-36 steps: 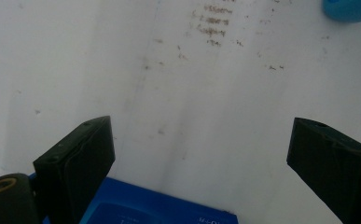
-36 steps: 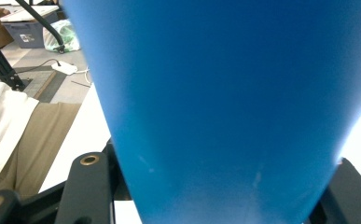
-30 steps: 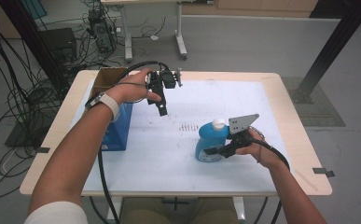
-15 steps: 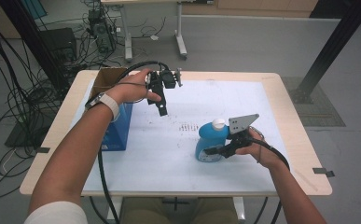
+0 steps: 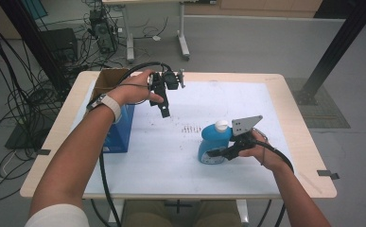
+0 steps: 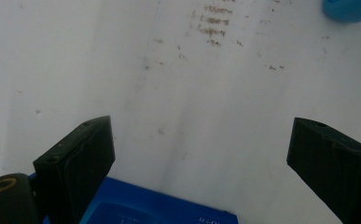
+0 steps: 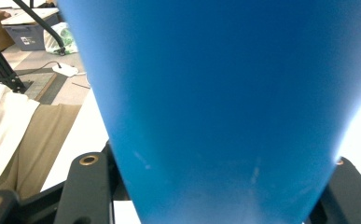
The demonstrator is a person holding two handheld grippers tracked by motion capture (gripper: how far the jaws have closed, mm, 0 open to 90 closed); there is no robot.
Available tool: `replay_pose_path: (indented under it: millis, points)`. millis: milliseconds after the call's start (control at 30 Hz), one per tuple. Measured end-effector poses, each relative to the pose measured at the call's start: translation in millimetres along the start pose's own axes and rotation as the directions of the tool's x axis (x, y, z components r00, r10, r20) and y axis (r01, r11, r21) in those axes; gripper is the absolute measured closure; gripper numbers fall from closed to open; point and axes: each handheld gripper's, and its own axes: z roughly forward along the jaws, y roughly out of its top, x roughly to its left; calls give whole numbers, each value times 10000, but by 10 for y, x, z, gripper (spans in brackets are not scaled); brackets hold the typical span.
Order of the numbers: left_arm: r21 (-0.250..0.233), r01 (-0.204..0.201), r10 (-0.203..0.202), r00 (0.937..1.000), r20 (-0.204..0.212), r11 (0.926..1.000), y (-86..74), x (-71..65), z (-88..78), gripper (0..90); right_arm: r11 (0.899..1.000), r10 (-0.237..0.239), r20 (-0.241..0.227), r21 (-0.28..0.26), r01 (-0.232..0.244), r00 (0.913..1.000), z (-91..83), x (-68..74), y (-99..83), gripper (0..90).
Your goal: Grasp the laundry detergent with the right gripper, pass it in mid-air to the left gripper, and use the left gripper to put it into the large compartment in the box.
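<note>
1. Two grippers are in play. My right gripper (image 5: pixel 217 152) has its jaws clamped on the lower body of the blue bottle (image 5: pixel 213 144), which stands on the white table (image 5: pixel 180 175) toward the near right side, its white cap (image 5: pixel 222 125) on top.
2. My left gripper (image 5: pixel 165 112) hangs above the table's far left part with its jaws spread wide and nothing between them; in the left gripper view I see bare tabletop and the top of the blue box (image 6: pixel 159 210) below.
3. As I judge it, the step in hand is moving the bottle toward the blue box (image 5: pixel 121 132) at the left edge.
4. To do it well, I want the bottle upright, so I lift straight before travelling sideways.
5. The grip sits low on a smooth, rounded body, so I go slowly in case the bottle tips.
6. I keep the left jaws apart, ready to steady the bottle.
</note>
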Motion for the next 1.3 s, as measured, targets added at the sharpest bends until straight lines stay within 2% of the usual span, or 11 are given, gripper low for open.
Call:
replay_pose_path:
  millis: [1300]
  points:
    - [1,10,-10,10000,-22,10000,-4,1,6,79,9999,108,-82,-25,-108,9999,7,-6,-10,413]
